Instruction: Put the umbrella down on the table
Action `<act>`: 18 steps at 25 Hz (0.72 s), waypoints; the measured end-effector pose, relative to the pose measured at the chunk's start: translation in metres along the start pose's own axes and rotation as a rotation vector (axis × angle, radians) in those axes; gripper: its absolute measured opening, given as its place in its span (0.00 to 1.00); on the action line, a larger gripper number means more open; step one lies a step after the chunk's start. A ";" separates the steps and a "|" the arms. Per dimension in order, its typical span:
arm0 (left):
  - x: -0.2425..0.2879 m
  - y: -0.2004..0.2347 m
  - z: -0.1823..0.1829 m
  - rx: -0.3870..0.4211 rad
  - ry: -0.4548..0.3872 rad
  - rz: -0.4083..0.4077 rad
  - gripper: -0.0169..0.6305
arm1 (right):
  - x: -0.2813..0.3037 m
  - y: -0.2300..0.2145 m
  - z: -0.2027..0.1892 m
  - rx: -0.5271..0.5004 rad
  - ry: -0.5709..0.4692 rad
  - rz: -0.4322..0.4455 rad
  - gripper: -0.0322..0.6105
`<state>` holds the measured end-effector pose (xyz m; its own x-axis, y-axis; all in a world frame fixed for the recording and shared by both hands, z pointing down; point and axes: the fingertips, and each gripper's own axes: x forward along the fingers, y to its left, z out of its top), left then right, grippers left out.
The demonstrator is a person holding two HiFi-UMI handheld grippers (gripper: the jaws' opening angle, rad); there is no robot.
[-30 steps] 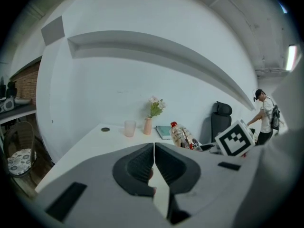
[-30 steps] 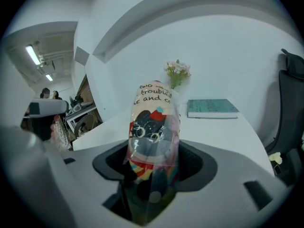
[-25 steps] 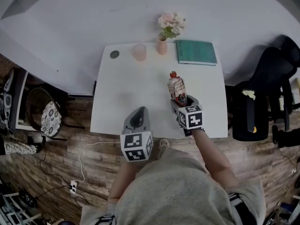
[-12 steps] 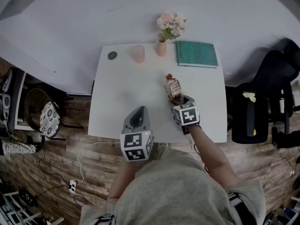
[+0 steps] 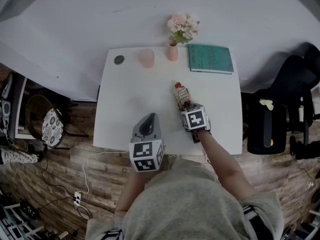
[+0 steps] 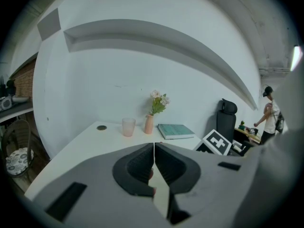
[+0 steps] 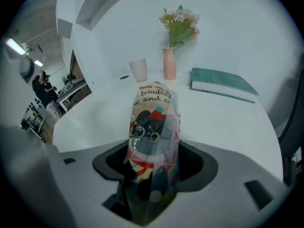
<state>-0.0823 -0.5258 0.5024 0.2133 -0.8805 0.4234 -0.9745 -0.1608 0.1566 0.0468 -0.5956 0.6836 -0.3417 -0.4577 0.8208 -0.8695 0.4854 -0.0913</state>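
Observation:
A folded umbrella in a clear printed sleeve, with a red tip, points away from me over the white table. My right gripper is shut on its near end. In the right gripper view the umbrella fills the gap between the jaws and slopes down toward the tabletop. I cannot tell whether its far end touches the table. My left gripper hangs over the table's near edge. Its jaws meet in the left gripper view, where the left gripper holds nothing.
Along the table's far edge stand a pink cup, a vase of flowers, a teal book and a small dark round thing. A black chair stands right of the table, a padded stool to the left.
My right gripper has sunk toward the table with the umbrella and drifted a little left, so the umbrella now lies flatter. The left gripper has barely shifted.

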 end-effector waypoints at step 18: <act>-0.026 -0.003 -0.002 -0.001 -0.010 -0.010 0.04 | -0.013 0.004 0.002 0.037 -0.014 0.032 0.54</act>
<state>-0.0846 -0.5017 0.4928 0.2227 -0.8834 0.4124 -0.9722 -0.1697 0.1616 0.0471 -0.5892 0.6719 -0.3748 -0.4528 0.8090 -0.8704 0.4723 -0.1389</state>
